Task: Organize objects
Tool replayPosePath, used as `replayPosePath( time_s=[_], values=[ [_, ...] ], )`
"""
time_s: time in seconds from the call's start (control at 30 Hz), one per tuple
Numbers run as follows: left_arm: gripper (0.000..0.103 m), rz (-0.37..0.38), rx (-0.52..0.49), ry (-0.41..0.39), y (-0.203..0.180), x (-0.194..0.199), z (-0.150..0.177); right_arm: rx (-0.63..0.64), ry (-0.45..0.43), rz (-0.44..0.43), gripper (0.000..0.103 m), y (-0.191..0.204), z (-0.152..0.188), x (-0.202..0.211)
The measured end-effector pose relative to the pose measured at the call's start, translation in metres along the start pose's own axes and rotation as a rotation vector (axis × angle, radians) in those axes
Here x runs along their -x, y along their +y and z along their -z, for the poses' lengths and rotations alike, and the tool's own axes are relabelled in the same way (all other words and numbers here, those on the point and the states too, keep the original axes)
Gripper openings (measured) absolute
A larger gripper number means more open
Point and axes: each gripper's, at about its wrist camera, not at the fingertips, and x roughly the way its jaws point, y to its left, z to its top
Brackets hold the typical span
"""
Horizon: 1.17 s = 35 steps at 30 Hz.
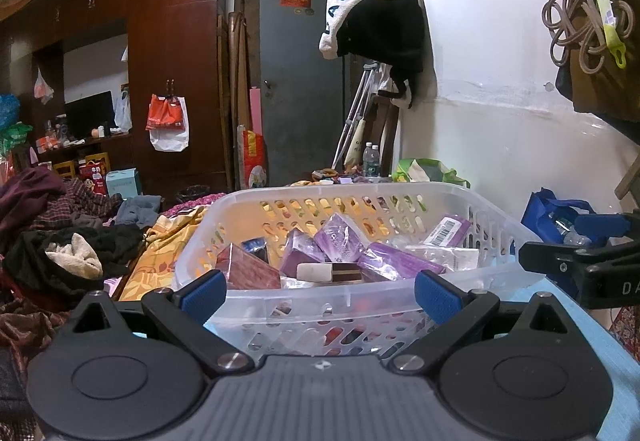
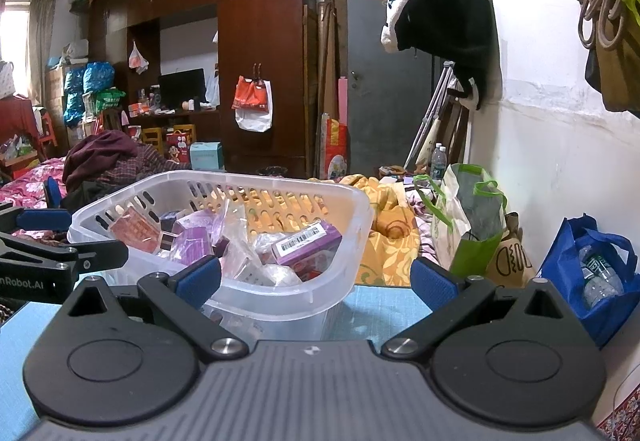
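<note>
Clear plastic basket [image 1: 344, 197] w/ purple boxes [image 1: 336, 237] (some wrapped) sits on blue-topped desk [image 2: 380, 301]. Left gripper [image 1: 320, 291] & right gripper [image 2: 316, 277] face it, jaws apart, holding nothing.

left wrist: basket [image 1: 340, 197] faced close, low, head-on | right wrist: same basket [image 2: 224, 185] seen from its right | shared: basket, wardrobe [image 1: 172, 61], door
</note>
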Motion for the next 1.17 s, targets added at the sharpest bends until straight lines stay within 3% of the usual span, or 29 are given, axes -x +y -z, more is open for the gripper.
replayPosePath(
  time_s=[1.17],
  values=[
    [0.101, 0.001, -0.002, -0.006, -0.0023, -0.0004, 0.0028, 0.014, 0.002, -0.002, 0.103, 0.0043, 0.0032, -0.001]
  ],
)
